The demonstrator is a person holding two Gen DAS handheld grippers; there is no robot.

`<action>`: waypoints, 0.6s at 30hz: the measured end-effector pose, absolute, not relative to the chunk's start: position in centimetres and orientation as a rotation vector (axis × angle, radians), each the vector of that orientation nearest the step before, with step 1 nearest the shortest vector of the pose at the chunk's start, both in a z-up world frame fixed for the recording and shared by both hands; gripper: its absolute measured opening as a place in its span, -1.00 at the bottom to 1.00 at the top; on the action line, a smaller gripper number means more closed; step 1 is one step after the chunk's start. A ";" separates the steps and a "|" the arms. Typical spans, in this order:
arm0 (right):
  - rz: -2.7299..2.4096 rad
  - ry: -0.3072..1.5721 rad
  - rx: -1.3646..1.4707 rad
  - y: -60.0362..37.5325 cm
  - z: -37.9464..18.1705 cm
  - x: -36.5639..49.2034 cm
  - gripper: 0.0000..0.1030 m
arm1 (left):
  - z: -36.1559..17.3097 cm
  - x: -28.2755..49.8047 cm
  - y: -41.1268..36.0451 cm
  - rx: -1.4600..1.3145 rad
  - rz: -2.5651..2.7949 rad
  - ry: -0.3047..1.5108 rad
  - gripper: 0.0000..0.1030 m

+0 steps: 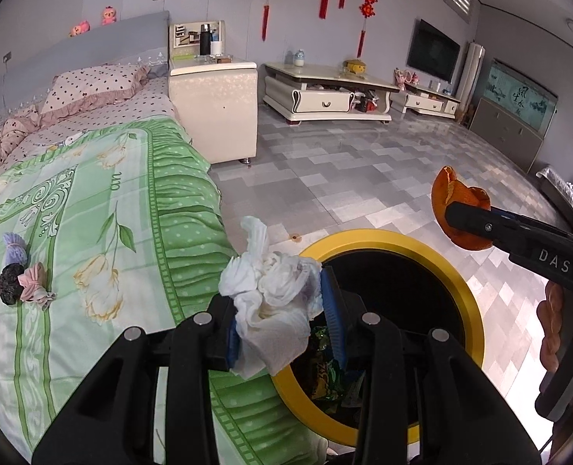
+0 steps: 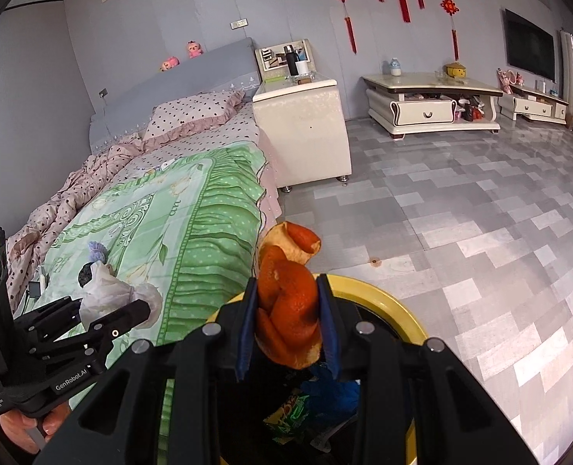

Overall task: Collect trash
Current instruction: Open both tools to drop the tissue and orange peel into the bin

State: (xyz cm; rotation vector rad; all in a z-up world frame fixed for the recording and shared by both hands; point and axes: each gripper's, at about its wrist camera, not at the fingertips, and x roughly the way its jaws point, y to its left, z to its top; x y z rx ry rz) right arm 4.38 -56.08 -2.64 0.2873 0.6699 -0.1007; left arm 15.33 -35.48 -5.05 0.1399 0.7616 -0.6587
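My left gripper [image 1: 282,302] is shut on a crumpled white tissue [image 1: 274,290] and holds it at the near rim of a yellow-rimmed black trash bin [image 1: 472,310]. My right gripper [image 2: 286,310] is shut on an orange peel [image 2: 290,302] above the same bin [image 2: 402,310]. The peel also shows in the left wrist view [image 1: 456,205], over the bin's far right side. The tissue also shows in the right wrist view [image 2: 108,294]. Snack wrappers [image 1: 325,372] lie inside the bin.
A bed with a green floral cover [image 1: 92,232] is to the left, touching the bin. Rolled socks [image 1: 23,275] lie on it. A cream bedside cabinet [image 1: 216,104] and a TV stand [image 1: 325,93] stand beyond on the grey tiled floor [image 1: 363,178].
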 end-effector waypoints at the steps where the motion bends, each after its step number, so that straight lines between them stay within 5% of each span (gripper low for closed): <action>1: -0.105 0.676 0.292 -56.3 -3.0 4.4 -0.46 | -5.4 15.3 -35.8 0.142 -0.665 0.769 -0.34; 12: -0.145 0.738 0.339 -58.6 -6.0 5.1 -0.45 | -8.1 14.4 -38.3 0.156 -0.729 0.811 -0.25; 18: -0.153 0.743 0.363 -59.2 -6.4 4.9 -0.36 | -7.8 14.1 -38.2 0.145 -0.743 0.802 0.06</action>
